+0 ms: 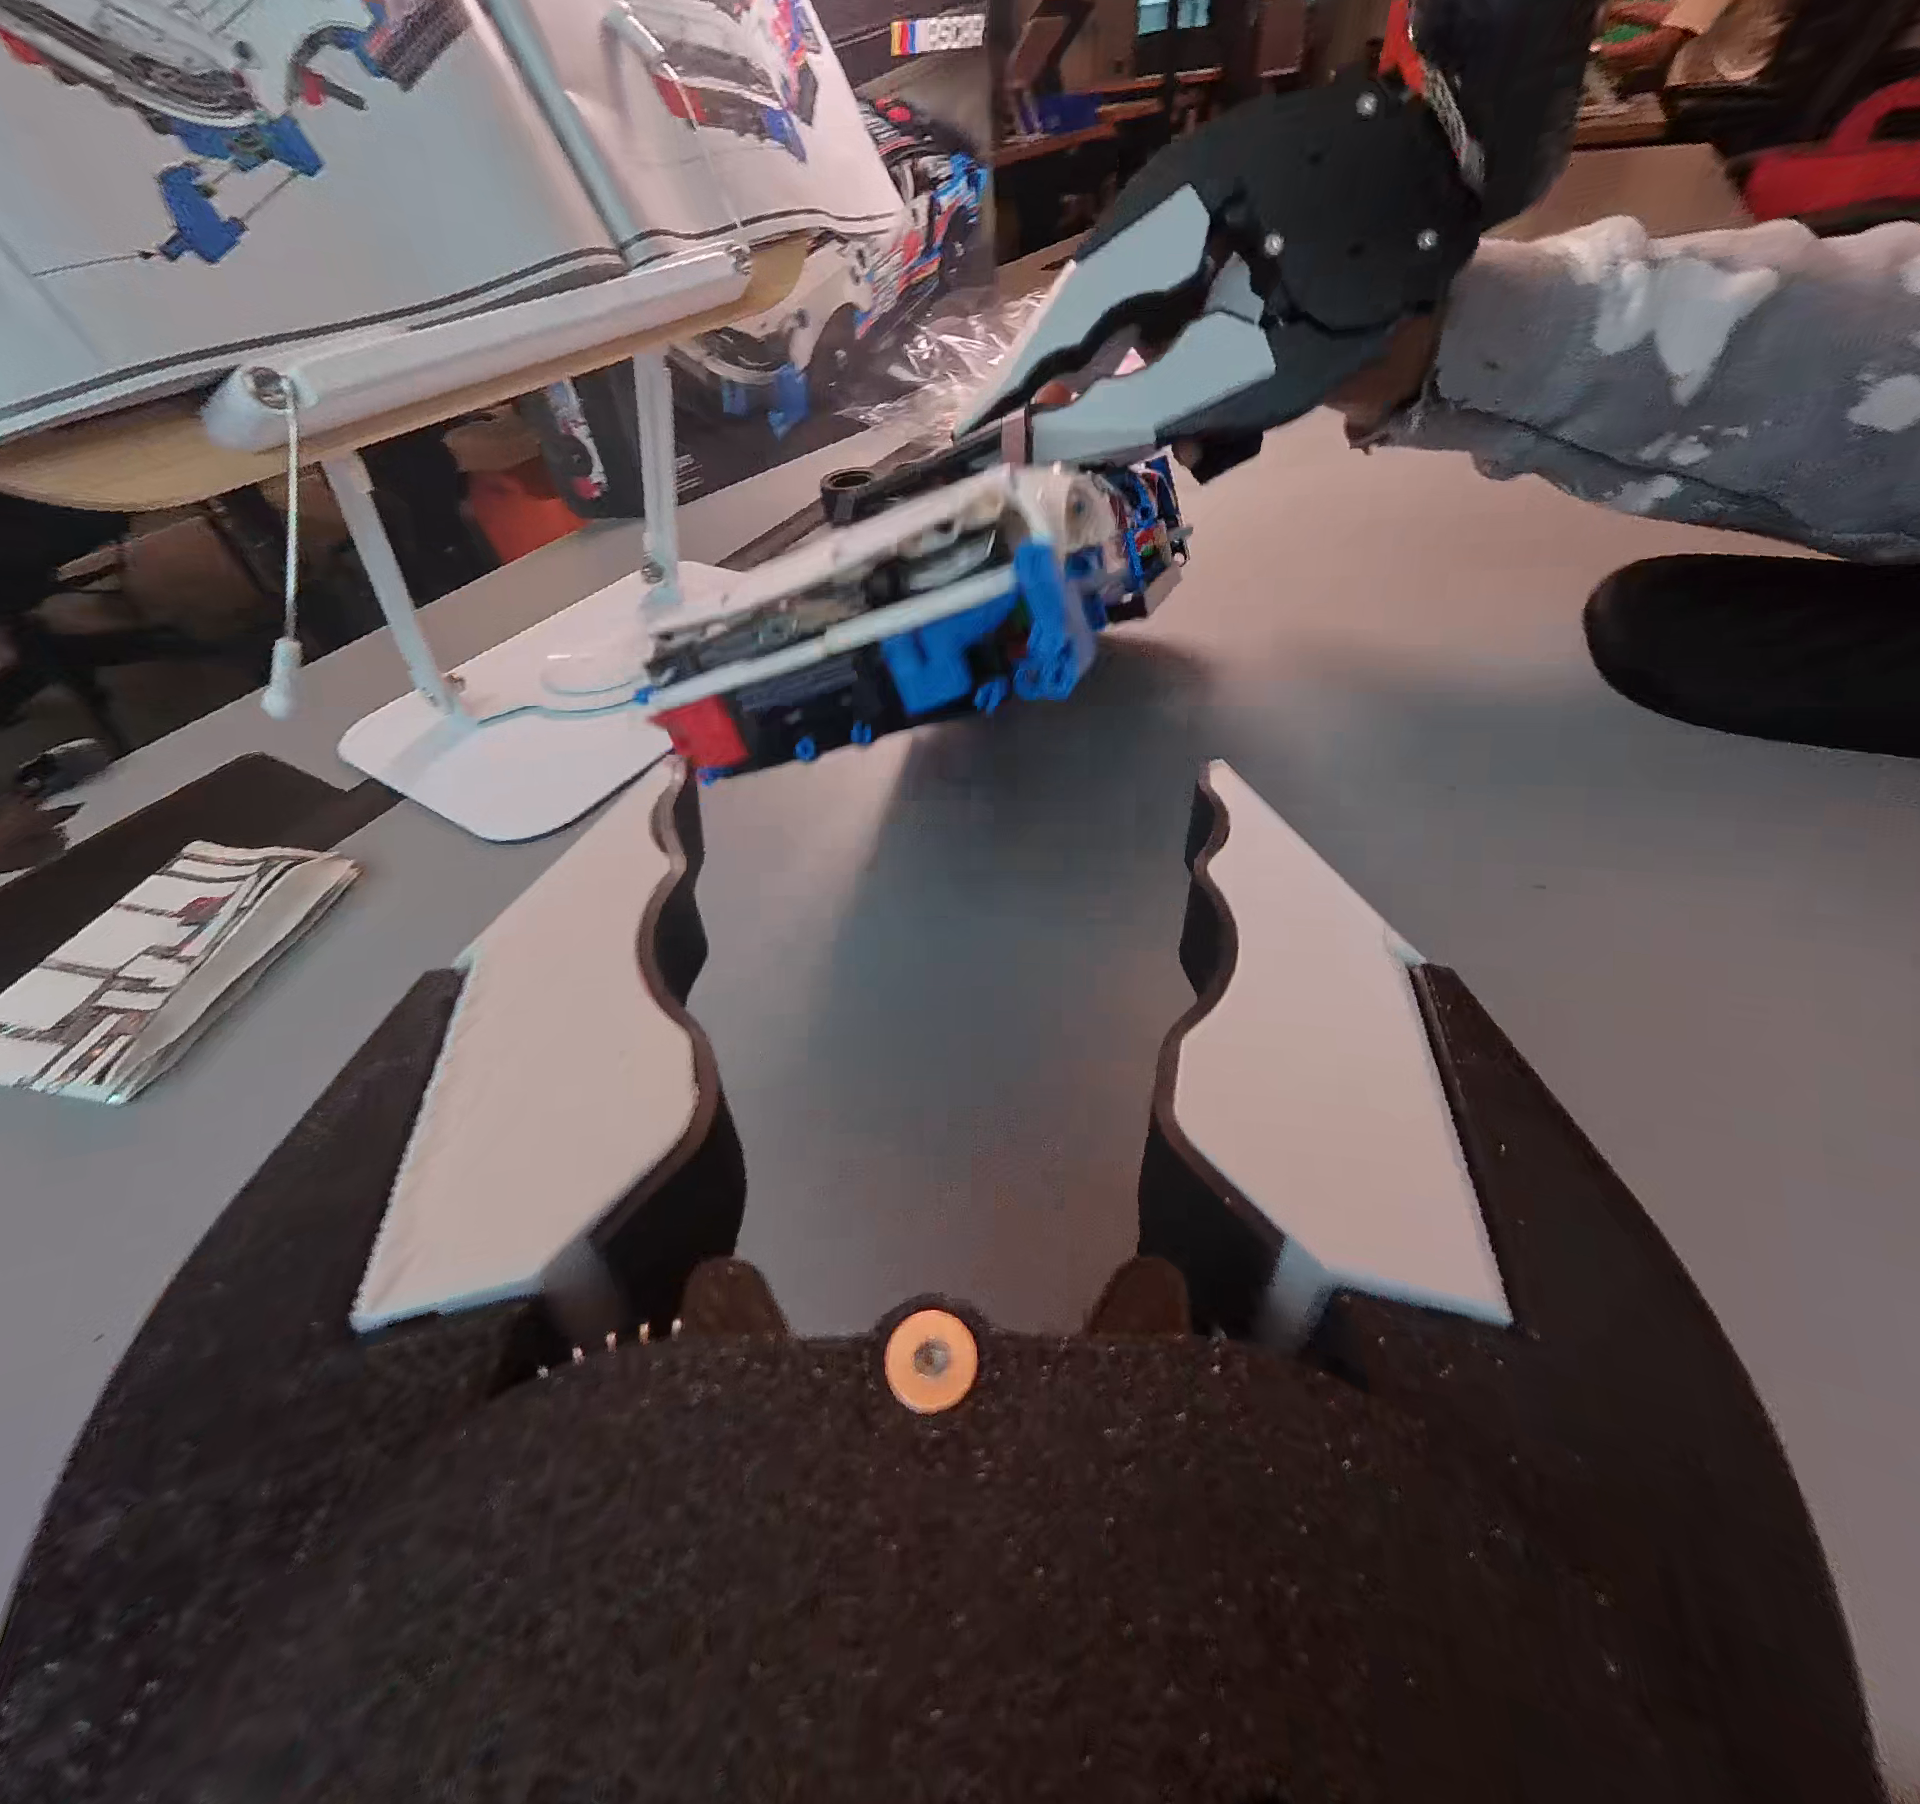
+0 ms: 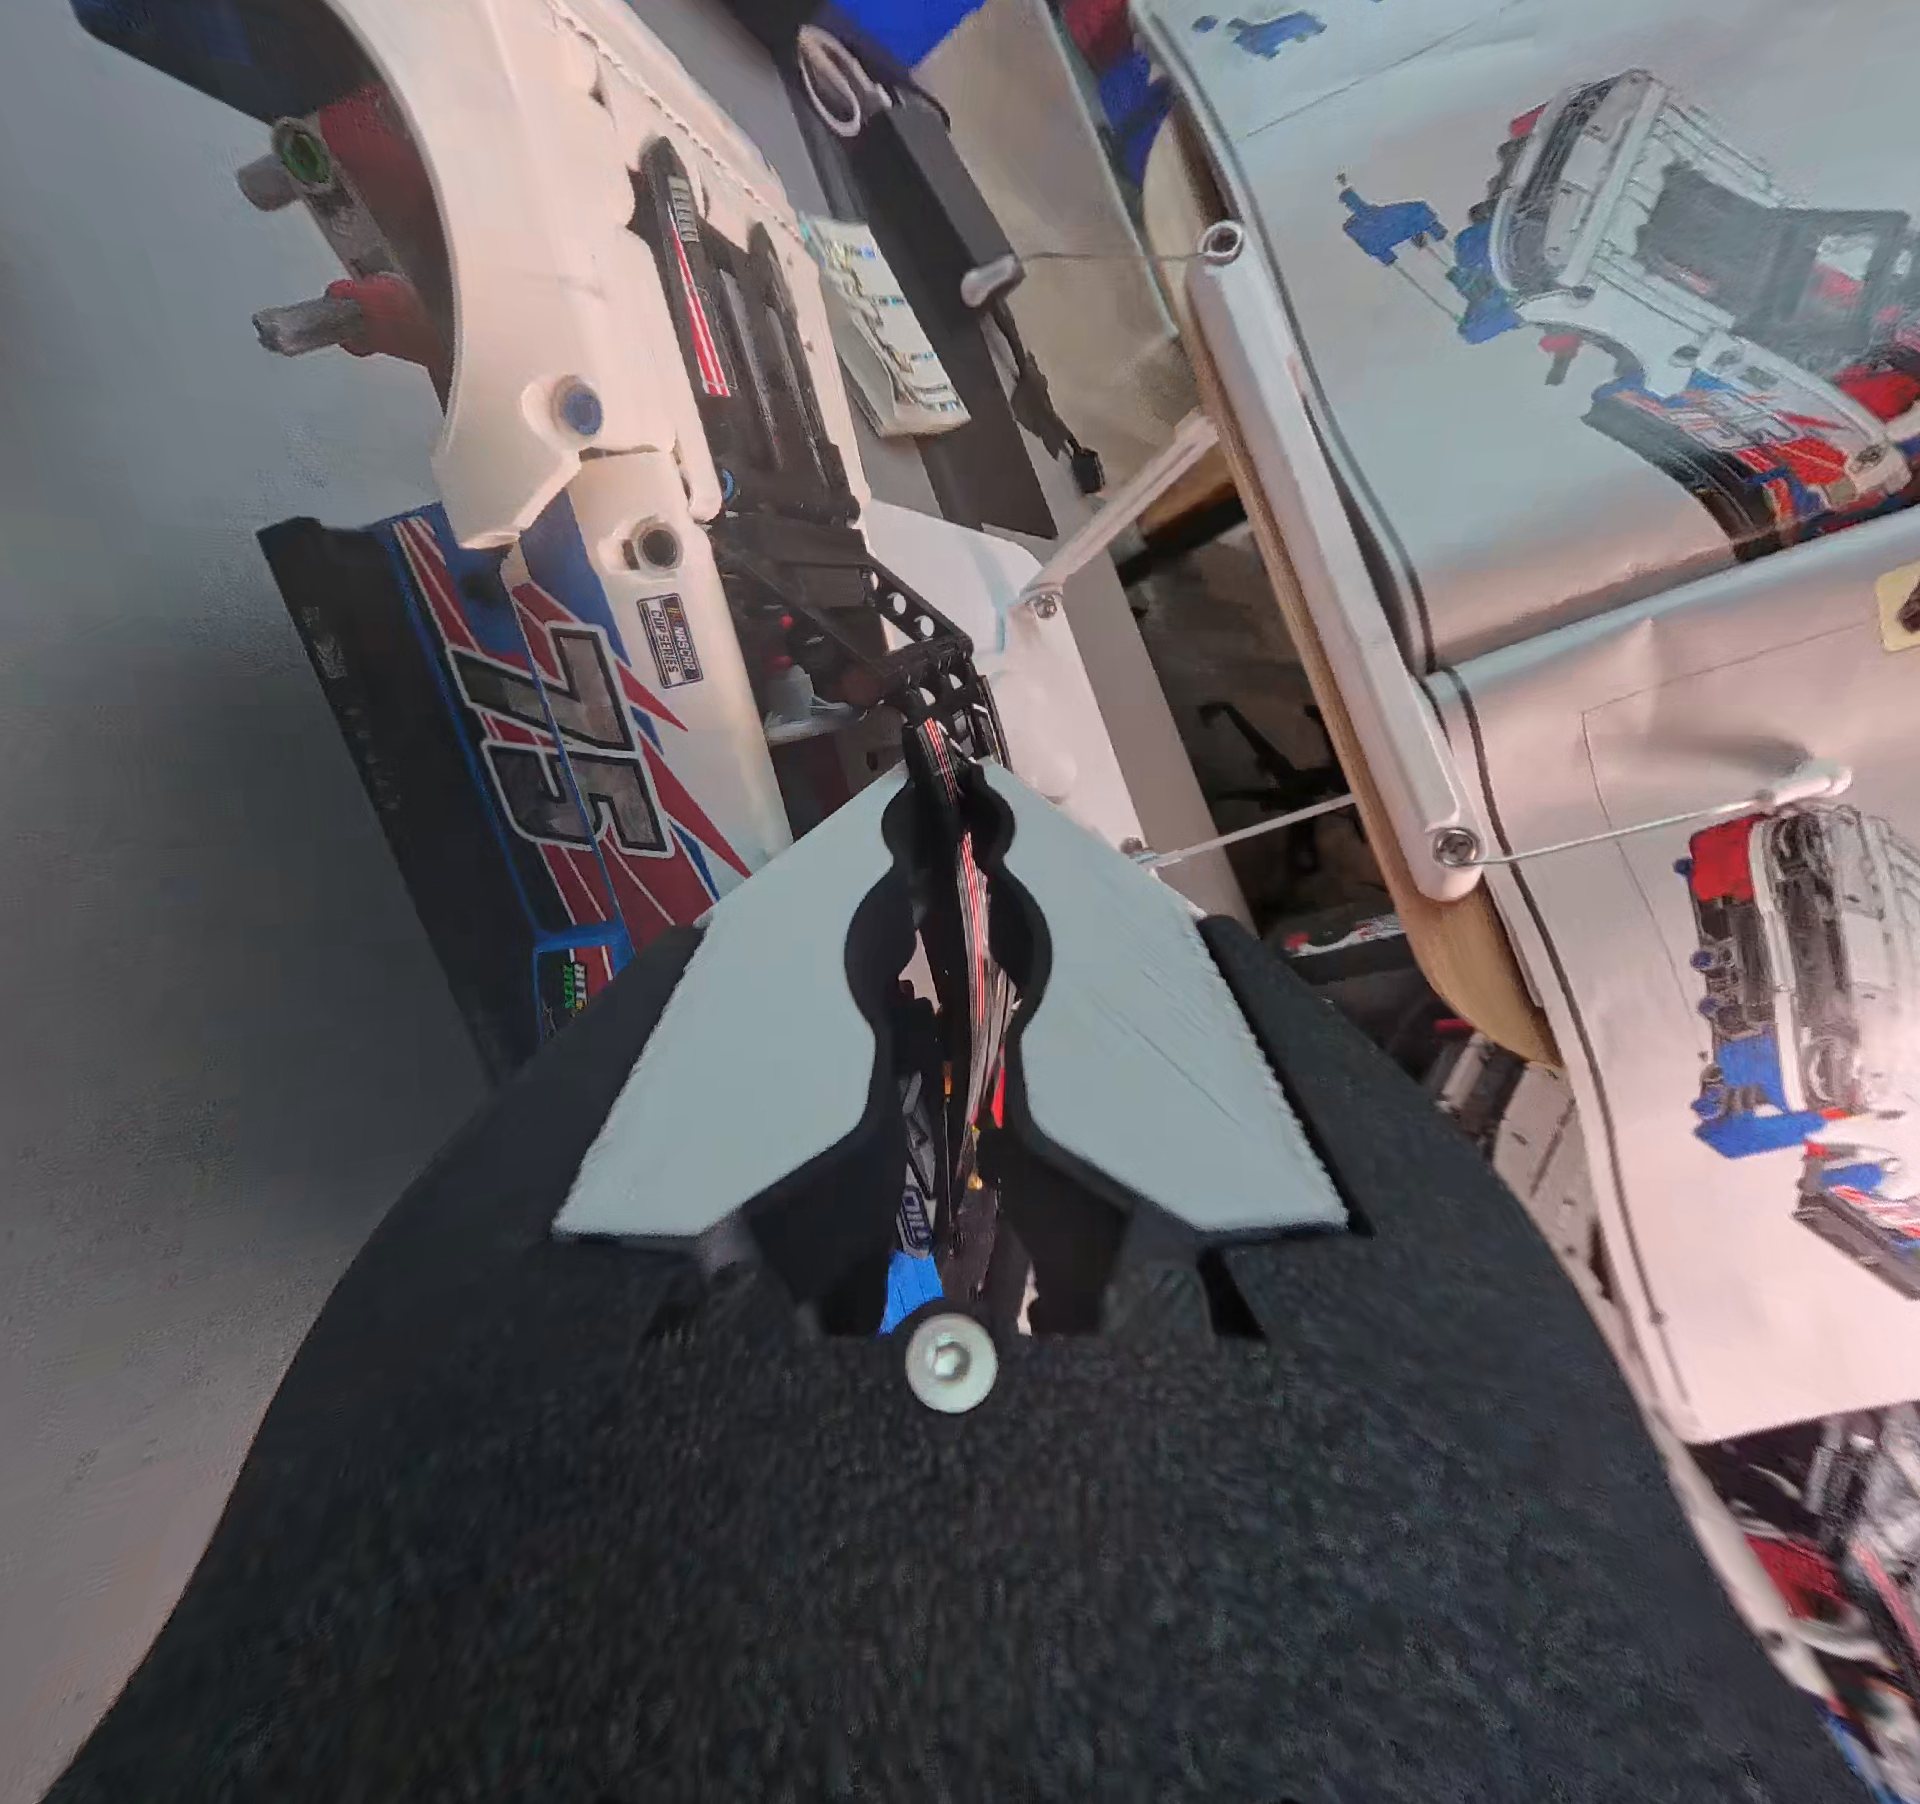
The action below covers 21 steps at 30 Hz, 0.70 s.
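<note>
My left gripper [image 1: 940,798] hangs just above the grey table [image 1: 1351,923] with its two grey fingers spread wide and nothing between them; its left fingertip sits very close to the red corner of a brick-built model car [image 1: 914,611], though I cannot tell if they touch. My right gripper [image 1: 1003,424] comes in from the right side of the left wrist view, held by a person's hand at the end of a pale mottled sleeve [image 1: 1662,383], and its fingers are pinched nearly together on the top edge of that car. In the right wrist view, the right gripper [image 2: 951,788] shows only a narrow gap, filled by a thin black beam of the model with striped markings. The car [image 2: 582,424], one in all, is white, blue, black and red, tilted, lifted at one end over the table. Behind it stands one white book stand [image 1: 499,757] carrying one open instruction booklet [image 1: 312,144], two pages showing. A pull cord [image 1: 286,601] hangs from the stand's left corner. One folded paper sheet [image 1: 156,965] lies on the table at my left. One printed box [image 1: 914,144] stands behind the stand. One dark rounded object [image 1: 1766,653] rests at the right edge; I cannot tell what it is.
</note>
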Tool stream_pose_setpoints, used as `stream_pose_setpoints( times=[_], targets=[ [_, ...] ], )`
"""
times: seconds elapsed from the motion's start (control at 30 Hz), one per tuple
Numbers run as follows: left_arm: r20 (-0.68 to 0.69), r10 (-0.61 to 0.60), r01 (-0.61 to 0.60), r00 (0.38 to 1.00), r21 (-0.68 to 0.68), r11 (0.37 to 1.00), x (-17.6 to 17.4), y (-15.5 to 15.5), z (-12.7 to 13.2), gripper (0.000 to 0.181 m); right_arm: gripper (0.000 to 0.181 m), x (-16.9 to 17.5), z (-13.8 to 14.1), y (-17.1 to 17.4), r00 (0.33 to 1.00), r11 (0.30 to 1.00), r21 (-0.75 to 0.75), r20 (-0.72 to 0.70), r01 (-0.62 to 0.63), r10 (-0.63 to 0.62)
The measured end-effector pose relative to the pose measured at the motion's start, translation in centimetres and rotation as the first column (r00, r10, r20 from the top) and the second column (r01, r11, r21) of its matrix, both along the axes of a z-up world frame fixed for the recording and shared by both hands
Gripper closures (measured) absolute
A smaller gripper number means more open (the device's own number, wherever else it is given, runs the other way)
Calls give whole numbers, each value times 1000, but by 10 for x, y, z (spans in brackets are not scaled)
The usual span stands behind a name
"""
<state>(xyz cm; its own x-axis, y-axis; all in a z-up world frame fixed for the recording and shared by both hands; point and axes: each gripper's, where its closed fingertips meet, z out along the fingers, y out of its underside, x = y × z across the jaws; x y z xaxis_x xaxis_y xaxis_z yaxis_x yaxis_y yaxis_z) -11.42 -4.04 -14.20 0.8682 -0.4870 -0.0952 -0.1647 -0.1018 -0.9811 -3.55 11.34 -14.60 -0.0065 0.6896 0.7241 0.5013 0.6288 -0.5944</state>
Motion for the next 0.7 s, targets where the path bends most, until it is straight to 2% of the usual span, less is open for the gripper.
stream_pose_setpoints(
  times=[0.03, 0.1, 0.17, 0.27, 0.33, 0.4, 0.47, 0.57, 0.6, 0.7],
  targets=[
    [0, -20, 20, 1000, -1, 1000, 2, 0, -2, 84, 177, 6, 7, -3, 999, 997, -70, -26, -35, 33],
    [4, -41, 41, 999, 5, 999, 6, 5, -4, 80, 178, 18, 20, -13, 991, 972, -200, -84, -120, 105],
    [15, -73, 73, 997, 15, 997, 15, 12, 0, 75, 179, 27, 31, -29, 971, 918, -326, -151, -224, 184],
    [52, -160, 157, 986, 55, 986, 38, 23, 22, 67, 179, 33, 41, -64, 919, 765, -513, -271, -389, 286],
    [83, -274, 265, 958, 110, 958, 63, 21, 46, 65, 179, 31, 41, -85, 881, 653, -593, -344, -471, 324],
    [98, -399, 382, 912, 158, 911, 91, 11, 68, 74, 179, 27, 34, -102, 857, 565, -644, -388, -516, 340],
    [81, -461, 442, 884, 179, 879, 109, 4, 82, 105, 178, 23, 33, -113, 839, 496, -678, -430, -543, 332],
    [90, -461, 446, 883, 153, 882, 117, 6, 90, 117, 174, 21, 26, -111, 870, 492, -718, -387, -493, 306],
    [111, -469, 454, 876, 136, 881, 119, 6, 91, 121, 162, 22, 25, -104, 889, 520, -721, -363, -458, 280],
    [130, -452, 434, 883, 142, 889, 120, 8, 93, 124, 152, 45, 34, -76, 921, 580, -716, -319, -389, 225]
  ],
)
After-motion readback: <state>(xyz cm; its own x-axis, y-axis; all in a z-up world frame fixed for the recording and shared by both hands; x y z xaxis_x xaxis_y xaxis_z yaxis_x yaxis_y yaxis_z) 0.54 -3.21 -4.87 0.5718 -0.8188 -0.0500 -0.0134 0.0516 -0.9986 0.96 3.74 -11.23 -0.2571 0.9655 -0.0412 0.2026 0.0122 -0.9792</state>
